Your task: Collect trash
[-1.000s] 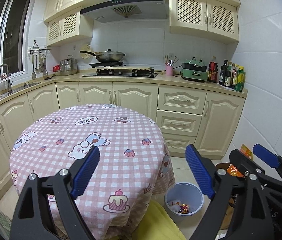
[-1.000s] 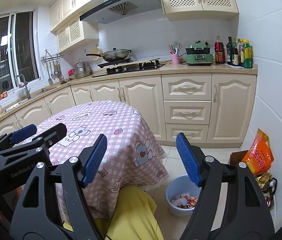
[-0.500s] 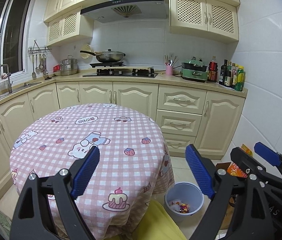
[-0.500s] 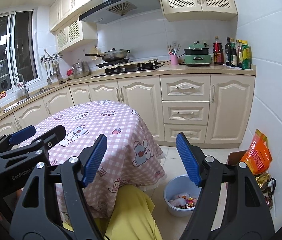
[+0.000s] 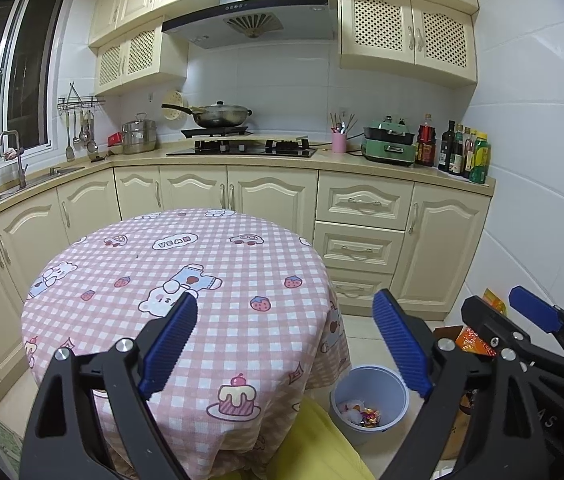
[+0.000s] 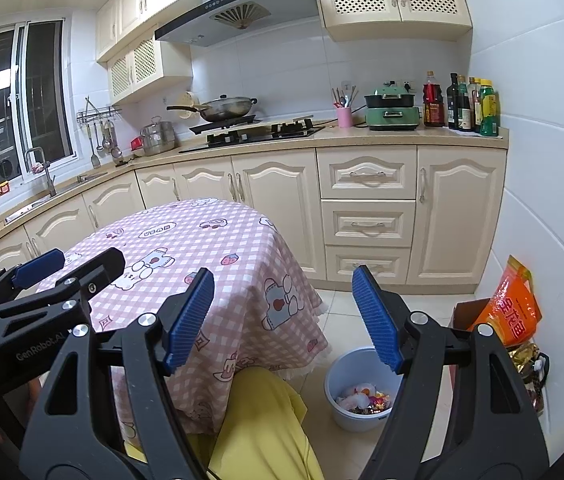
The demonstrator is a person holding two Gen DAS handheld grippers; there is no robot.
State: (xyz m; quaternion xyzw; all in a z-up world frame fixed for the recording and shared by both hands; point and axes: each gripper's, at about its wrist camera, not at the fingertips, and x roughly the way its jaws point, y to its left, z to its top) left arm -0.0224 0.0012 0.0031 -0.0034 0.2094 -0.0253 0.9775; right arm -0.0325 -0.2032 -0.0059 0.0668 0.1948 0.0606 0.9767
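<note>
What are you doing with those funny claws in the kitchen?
A person holds a claw in each hand, picking up trash. Right now the left claw and the right claw are both open and hold nothing, raised over the near side of the round table with the pink checked cloth. The small blue bin on the floor beside the table already has wrappers in it.

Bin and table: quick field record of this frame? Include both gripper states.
bin: pale blue bin on the floor right of the table, upright
bin contents: wrappers at the bottom, well short of full
table: round, pink checked cloth; no loose trash visible on it
left gripper: open, holding nothing, over the table's near edge
right gripper: open, holding nothing
floor by wall: orange bag standing in a cardboard box
</note>
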